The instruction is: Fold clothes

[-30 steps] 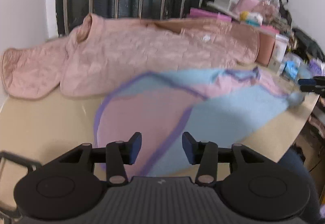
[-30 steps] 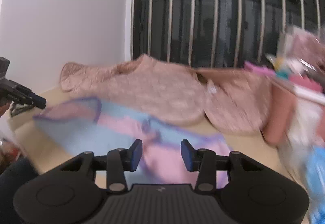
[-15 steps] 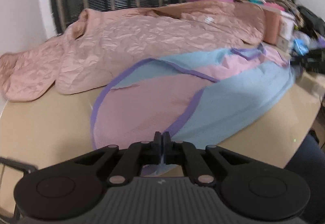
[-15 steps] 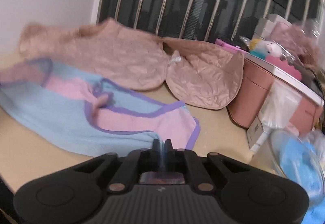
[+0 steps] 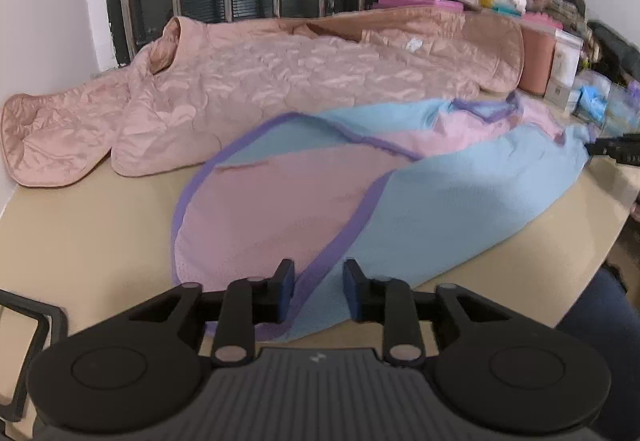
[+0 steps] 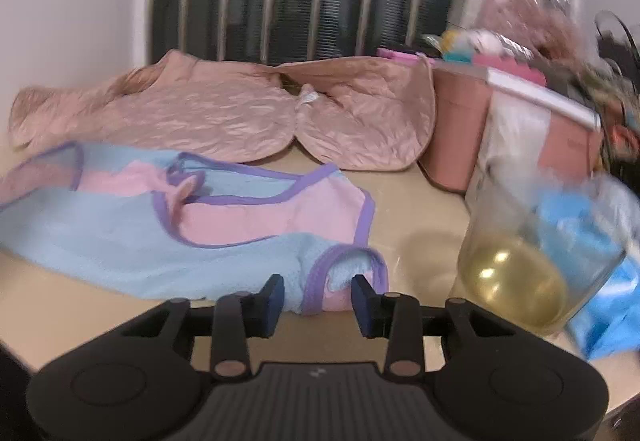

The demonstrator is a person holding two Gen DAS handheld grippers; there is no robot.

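Observation:
A light blue and pink garment (image 5: 440, 209) with purple trim lies spread across the beige table (image 5: 80, 233). My left gripper (image 5: 318, 289) is low over its near edge. The jaws are opening, and the purple trim runs between the pads without being pressed. In the right wrist view the same garment (image 6: 120, 233) ends in a curled, purple-edged corner. My right gripper (image 6: 318, 299) straddles that corner, its jaws opening too and not pinching the cloth. The right gripper (image 5: 616, 151) also shows at the far right end of the garment in the left wrist view.
A pink quilted jacket (image 5: 280, 81) lies along the back under a barred window. A glass jar (image 6: 532, 261) with yellowish liquid stands just right of my right gripper, beside a pink box (image 6: 460, 129) and blue packets. A person's dark trouser leg (image 5: 592, 305) is at the table's edge.
Both grippers stood open a second ago, closed on the garment's edge half a second ago, and have now parted again. The garment has settled flat. The right view has dipped toward the table.

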